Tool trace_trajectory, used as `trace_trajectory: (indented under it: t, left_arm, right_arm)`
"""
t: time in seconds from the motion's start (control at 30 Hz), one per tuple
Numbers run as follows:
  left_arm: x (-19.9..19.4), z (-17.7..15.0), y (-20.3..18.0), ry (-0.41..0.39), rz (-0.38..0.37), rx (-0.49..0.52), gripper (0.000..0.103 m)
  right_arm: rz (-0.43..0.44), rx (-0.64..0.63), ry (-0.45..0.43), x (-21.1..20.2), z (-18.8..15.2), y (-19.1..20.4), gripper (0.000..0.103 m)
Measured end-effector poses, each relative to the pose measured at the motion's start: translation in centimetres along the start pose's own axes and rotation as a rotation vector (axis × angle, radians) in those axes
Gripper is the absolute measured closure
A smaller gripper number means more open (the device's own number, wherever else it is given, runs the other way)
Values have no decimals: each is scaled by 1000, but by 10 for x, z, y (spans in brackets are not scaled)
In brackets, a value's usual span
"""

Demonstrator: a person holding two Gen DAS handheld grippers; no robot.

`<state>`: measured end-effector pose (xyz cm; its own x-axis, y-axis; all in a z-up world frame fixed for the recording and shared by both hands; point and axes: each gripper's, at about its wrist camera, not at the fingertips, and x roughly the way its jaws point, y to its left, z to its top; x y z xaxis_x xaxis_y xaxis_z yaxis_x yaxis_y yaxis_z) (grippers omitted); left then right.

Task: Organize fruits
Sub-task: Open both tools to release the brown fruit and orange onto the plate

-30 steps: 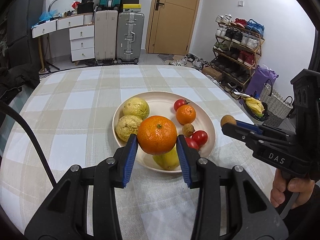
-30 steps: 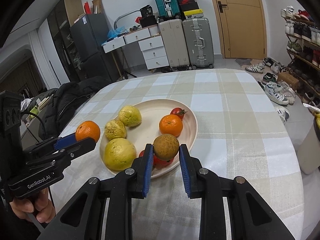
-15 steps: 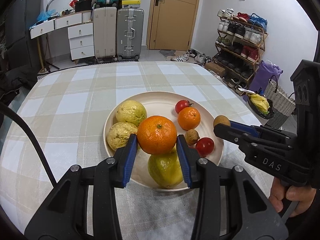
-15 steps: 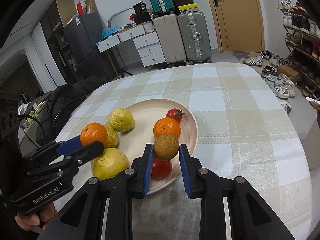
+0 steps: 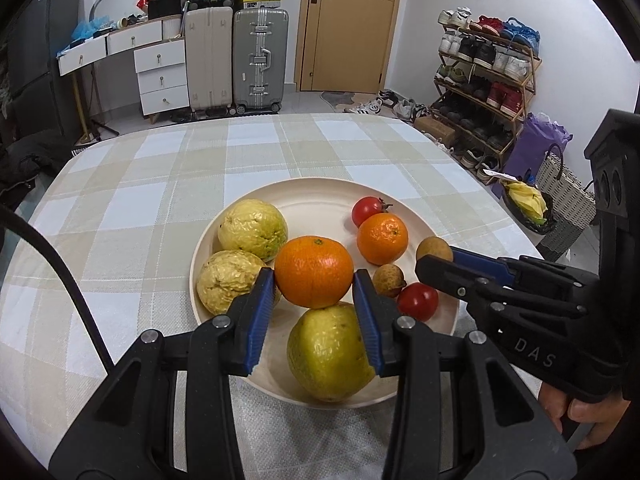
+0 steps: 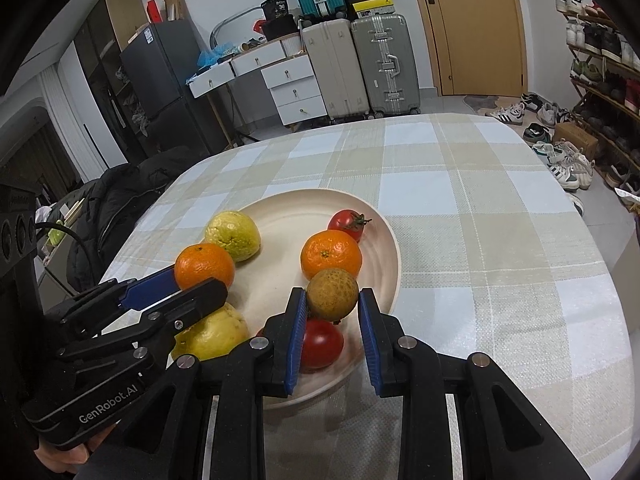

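Note:
A cream plate (image 5: pixel 316 196) (image 6: pixel 280 220) on the checked tablecloth holds yellow-green guavas (image 5: pixel 253 225), a small orange (image 5: pixel 382 239), red tomatoes (image 5: pixel 367 208) and a small brown fruit (image 5: pixel 389 280). My left gripper (image 5: pixel 314 280) is shut on a large orange (image 5: pixel 314 271) above the plate's near middle; it also shows in the right wrist view (image 6: pixel 205 266). My right gripper (image 6: pixel 332 300) is shut on a brown round fruit (image 6: pixel 332 289) above the plate's right side, over a tomato (image 6: pixel 320 344). The brown fruit also shows in the left wrist view (image 5: pixel 434 249).
The table (image 5: pixel 160 184) has a beige and white checked cloth. Beyond it stand suitcases (image 5: pixel 260 60), white drawers (image 5: pixel 160 76) and a door. A shoe rack (image 5: pixel 484 80) and bags are at the right. A dark jacket (image 6: pixel 116 200) lies off the table's left edge.
Both grippers have moved forward over the plate with their fruits held. The plate now sits closer and lower in both views.

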<state>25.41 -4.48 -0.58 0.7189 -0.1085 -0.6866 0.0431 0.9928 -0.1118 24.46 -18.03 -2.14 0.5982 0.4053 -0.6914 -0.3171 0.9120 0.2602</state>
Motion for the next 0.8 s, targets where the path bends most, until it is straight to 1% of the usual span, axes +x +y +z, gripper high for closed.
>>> trace_trajectory:
  t: [0.4, 0.5, 0.53, 0.6, 0.63, 0.67, 0.7, 0.73, 0.77, 0.8]
  left_arm:
    - [6, 0, -2, 7, 11, 16, 66]
    - [1, -1, -3, -15, 21, 31, 66]
    - [0, -1, -3, -18, 19, 35, 65]
    - [-6, -1, -3, -25, 12, 45, 64]
    - [-8, -1, -3, -29, 14, 50, 61]
    - [-13, -2, -3, -35, 19, 55, 54]
    - [-17, -3, -3, -42, 24, 57, 51]
    - [-21, -4, -2, -50, 28, 56, 43]
    - [-26, -5, 0, -56, 30, 52, 32]
    - [-31, -6, 2, -60, 35, 43, 29]
  right_arm:
    - [-17, 5, 17, 5, 2, -2, 75]
    - [-24, 3, 2, 0, 3, -1, 69]
    - [-28, 1, -4, -1, 3, -2, 65]
    - [-29, -1, -15, -5, 3, -2, 61]
    - [-32, -3, -21, -7, 3, -2, 56]
    - [-33, -7, -25, -9, 3, -2, 50]
    - [-34, -16, -32, -12, 3, -1, 46]
    - [-36, -29, -35, -15, 2, 0, 34]
    - [-36, -42, -35, -17, 0, 2, 28]
    - [-44, -55, -42, -19, -1, 3, 25]
